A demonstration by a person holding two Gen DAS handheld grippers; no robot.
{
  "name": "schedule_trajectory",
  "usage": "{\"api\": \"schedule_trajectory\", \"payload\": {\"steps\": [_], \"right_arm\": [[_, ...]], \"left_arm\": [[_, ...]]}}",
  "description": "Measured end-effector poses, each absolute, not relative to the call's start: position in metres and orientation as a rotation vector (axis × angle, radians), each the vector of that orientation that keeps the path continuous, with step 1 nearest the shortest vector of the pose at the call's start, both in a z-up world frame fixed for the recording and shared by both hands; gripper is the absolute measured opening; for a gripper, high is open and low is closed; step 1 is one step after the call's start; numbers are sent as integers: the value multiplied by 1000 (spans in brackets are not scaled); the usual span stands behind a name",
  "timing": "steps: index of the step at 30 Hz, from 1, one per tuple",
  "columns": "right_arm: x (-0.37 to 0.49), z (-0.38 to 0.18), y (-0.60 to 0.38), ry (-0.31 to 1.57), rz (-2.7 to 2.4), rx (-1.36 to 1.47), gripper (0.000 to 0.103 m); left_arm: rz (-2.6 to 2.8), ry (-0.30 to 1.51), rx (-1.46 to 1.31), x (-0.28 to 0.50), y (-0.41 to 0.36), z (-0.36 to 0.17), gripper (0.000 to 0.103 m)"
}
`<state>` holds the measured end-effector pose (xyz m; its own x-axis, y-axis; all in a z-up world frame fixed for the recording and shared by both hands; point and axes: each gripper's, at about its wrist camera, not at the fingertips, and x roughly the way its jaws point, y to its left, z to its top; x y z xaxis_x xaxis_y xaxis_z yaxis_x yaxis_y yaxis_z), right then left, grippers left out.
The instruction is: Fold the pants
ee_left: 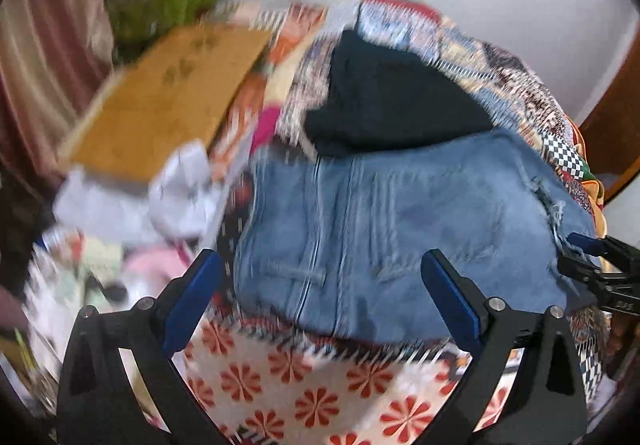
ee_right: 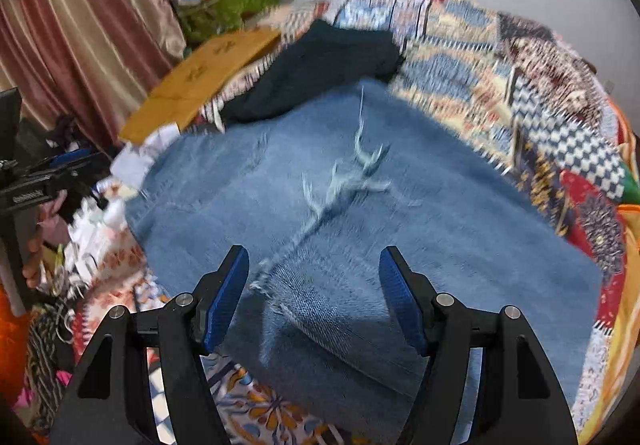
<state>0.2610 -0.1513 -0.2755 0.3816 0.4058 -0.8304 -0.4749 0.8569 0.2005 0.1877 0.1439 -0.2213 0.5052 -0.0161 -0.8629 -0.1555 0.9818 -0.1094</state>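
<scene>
The blue jeans lie folded flat on the patchwork bedspread, near its front edge, their long axis running roughly side to side along that edge. A frayed tear faces up. A dark garment lies just behind them. The left gripper and right gripper both hover above the denim, jaws spread, pinching nothing.
</scene>
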Motion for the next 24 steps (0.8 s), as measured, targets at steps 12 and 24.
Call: {"api": "schedule_trajectory", "payload": {"steps": [12, 24], "right_arm": [[256, -278, -147, 1024, 587, -130, 74], [254, -279, -146, 1016, 600, -122, 75]], "left_arm": [[-58, 1291, -605, 184, 156, -319, 101], [-68, 1271, -855, 209, 162, -338, 101]]}}
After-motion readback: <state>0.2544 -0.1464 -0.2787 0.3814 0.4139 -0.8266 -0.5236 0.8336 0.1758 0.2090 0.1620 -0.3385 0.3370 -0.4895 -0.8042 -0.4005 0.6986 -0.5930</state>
